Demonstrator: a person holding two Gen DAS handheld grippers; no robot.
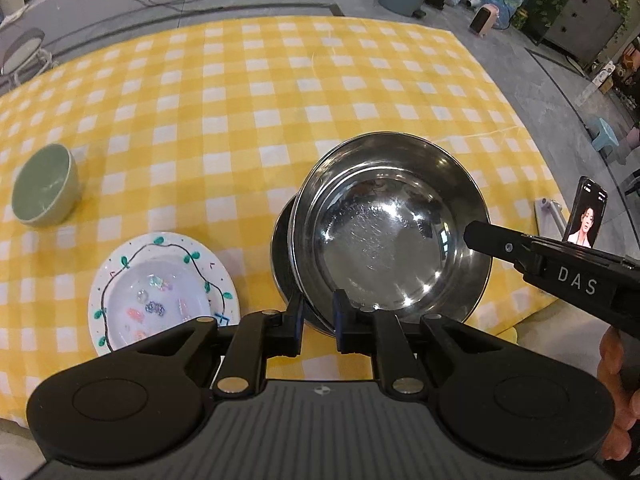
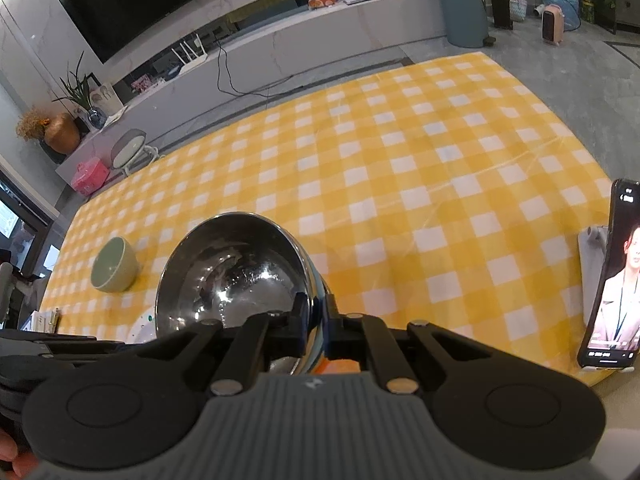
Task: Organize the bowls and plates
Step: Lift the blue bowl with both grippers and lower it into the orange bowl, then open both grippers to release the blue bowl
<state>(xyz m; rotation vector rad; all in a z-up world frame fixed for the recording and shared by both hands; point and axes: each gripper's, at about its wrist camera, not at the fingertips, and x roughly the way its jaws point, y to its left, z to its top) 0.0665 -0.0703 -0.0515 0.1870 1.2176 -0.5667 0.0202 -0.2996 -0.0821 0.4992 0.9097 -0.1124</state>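
Two steel bowls sit near the table's front right, the upper steel bowl [image 1: 384, 232] tilted inside the lower steel bowl [image 1: 282, 256]. My left gripper [image 1: 319, 316] is shut on their near rims, one finger outside and one inside. My right gripper [image 1: 476, 236] reaches in from the right. In the right wrist view the right gripper [image 2: 316, 320] is shut on the rim of the upper steel bowl [image 2: 232, 272]. A white painted plate [image 1: 160, 292] lies left of the bowls, and a green bowl [image 1: 44, 190] stands further left.
A yellow checked tablecloth [image 1: 240, 100] covers the table. A phone [image 2: 616, 280] on a stand is propped at the table's right edge. The green bowl [image 2: 114, 266] stands left of the steel bowls. Floor, bin and cabinets lie beyond the far edge.
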